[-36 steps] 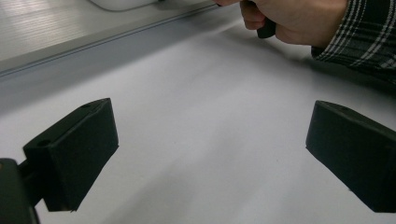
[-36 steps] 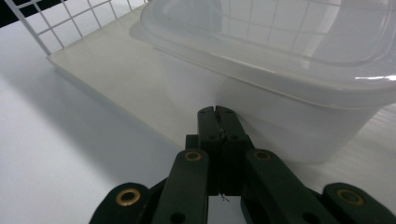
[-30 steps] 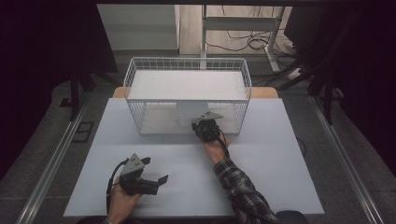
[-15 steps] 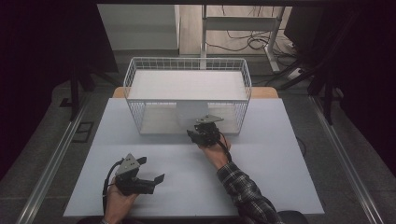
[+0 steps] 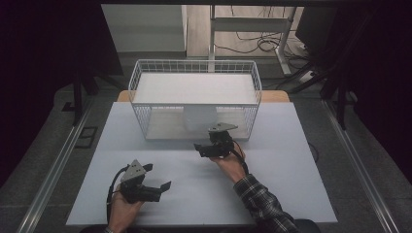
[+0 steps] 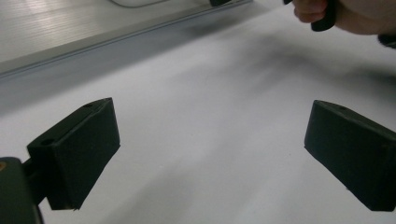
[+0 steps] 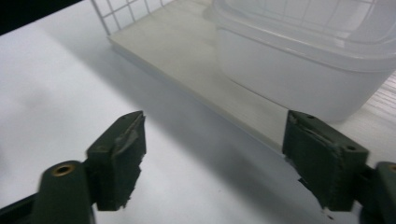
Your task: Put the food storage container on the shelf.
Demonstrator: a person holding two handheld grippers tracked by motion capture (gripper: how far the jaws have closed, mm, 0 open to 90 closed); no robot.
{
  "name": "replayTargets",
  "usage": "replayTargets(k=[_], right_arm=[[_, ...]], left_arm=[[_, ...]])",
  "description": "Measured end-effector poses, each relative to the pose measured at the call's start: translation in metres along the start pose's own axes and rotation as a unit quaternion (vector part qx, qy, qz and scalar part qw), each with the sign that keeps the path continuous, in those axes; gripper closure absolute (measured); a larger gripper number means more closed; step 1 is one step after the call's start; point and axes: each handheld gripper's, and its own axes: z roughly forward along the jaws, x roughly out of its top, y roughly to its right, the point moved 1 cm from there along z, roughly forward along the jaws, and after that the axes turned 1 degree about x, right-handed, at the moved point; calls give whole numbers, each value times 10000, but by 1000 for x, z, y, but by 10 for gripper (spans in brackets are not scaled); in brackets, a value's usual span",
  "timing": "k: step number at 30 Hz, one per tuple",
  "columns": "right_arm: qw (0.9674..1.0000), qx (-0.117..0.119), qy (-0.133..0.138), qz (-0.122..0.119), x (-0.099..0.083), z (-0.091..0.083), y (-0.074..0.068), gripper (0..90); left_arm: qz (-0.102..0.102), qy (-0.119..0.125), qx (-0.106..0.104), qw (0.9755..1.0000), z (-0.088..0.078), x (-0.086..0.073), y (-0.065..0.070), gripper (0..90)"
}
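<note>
The plastic tub, a translucent white container with rounded corners and a thick rim, sits inside the white wire basket in the upper middle of the high view, where it appears as a pale shape behind the front mesh. What is inside the tub cannot be told. The basket is rectangular, made of a thin grid of wire, and rests on a flat pale board; its base edge runs diagonally across the upper part of the right gripper view.

The right gripper is held just in front of the basket, near its lower front edge, its fingers set wide apart and holding nothing. They are dark green-black blocks with worn, chipped faces.

The left gripper sits at the lower left of the high view over the bare tabletop, well apart from the basket. Its fingers are smooth matte black blocks, spread wide and holding nothing. In the upper right of the left gripper view, the person's other hand appears around a dark handle.

The tabletop is smooth, matte white.
</note>
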Motion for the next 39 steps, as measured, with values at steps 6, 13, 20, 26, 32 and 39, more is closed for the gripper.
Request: replayTargets(k=[6, 13, 20, 26, 32, 39], right_arm=[[9999, 114, -46, -55, -3, -8, -4, 130], [9995, 255, -143, -144, -6, -14, -7, 71], [9991, 279, -192, -247, -10, -23, -7, 52], [9989, 308, -272, -230, -16, -28, -6, 45], [9986, 321, -323, -260, -20, -36, -5, 31], [9989, 318, -287, -182, -23, -49, -3, 10]], left_arm=[[-21, 4, -7, 10000, 0, 0, 0, 28], [-17, -45, 29, 10000, 1, -1, -2, 29], [11, -88, 65, 9999, 2, -2, -3, 32], [25, -115, 14, 9999, 2, -2, -3, 34], [39, -165, -30, 9999, 3, -2, -3, 37], [79, -210, -35, 9997, 4, -2, -1, 37]])
